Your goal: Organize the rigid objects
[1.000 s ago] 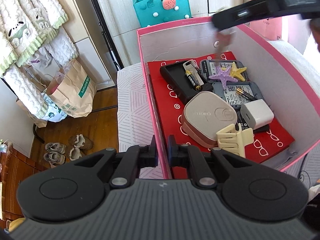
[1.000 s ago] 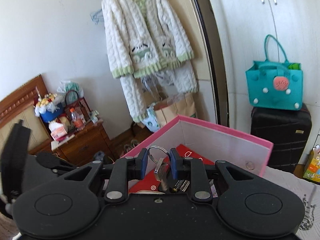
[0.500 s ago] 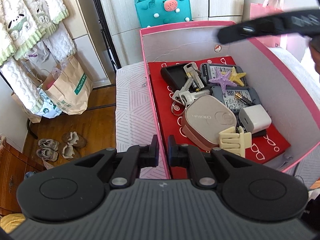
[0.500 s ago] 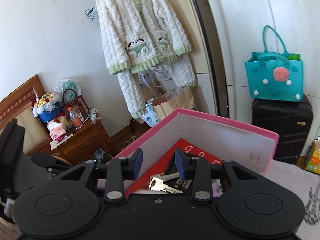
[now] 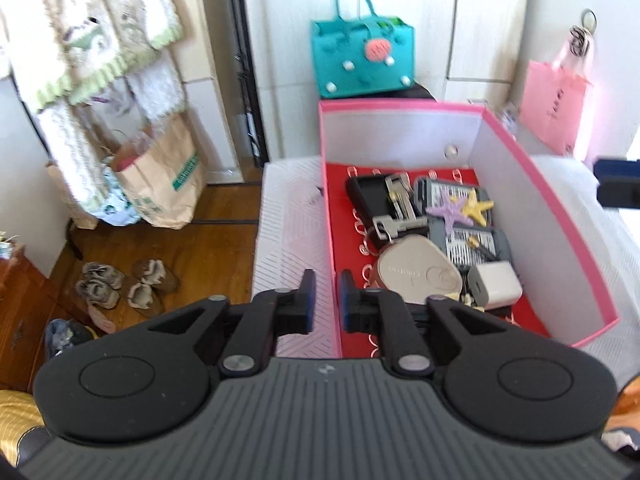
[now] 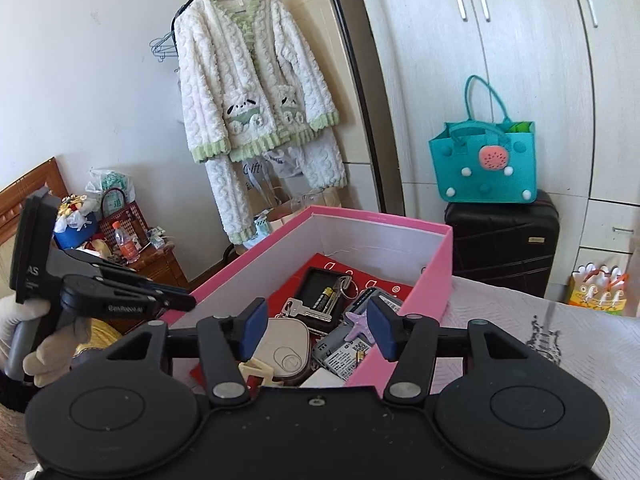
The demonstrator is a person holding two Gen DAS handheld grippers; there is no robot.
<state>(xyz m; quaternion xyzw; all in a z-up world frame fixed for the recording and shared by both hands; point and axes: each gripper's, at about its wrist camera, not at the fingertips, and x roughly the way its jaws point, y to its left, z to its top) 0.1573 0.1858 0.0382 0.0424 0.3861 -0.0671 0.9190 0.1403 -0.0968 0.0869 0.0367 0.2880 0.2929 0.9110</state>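
Note:
A pink box [image 5: 560,216] with a red liner holds several small items: a bunch of keys [image 5: 394,224], a beige case [image 5: 416,276], a black tray [image 5: 366,194], two starfish [image 5: 460,210], a white charger [image 5: 496,286] and a battery [image 6: 325,299]. My left gripper [image 5: 325,298] is shut on the box's near left wall [image 5: 331,240]. My right gripper [image 6: 318,330] is open and empty, above the box's near side. The keys [image 6: 300,311] lie between the tray and the beige case [image 6: 282,350].
The box [image 6: 434,276] sits on a white patterned bedspread [image 5: 286,216]. A teal bag [image 6: 484,168] stands on a black suitcase [image 6: 502,242] behind it. A paper bag [image 5: 168,176] and shoes [image 5: 124,282] are on the wooden floor at left. A pink bag [image 5: 554,104] hangs at right.
My right gripper opened and let the keys drop into the box, then drew back and up. My left gripper stays shut on the box wall.

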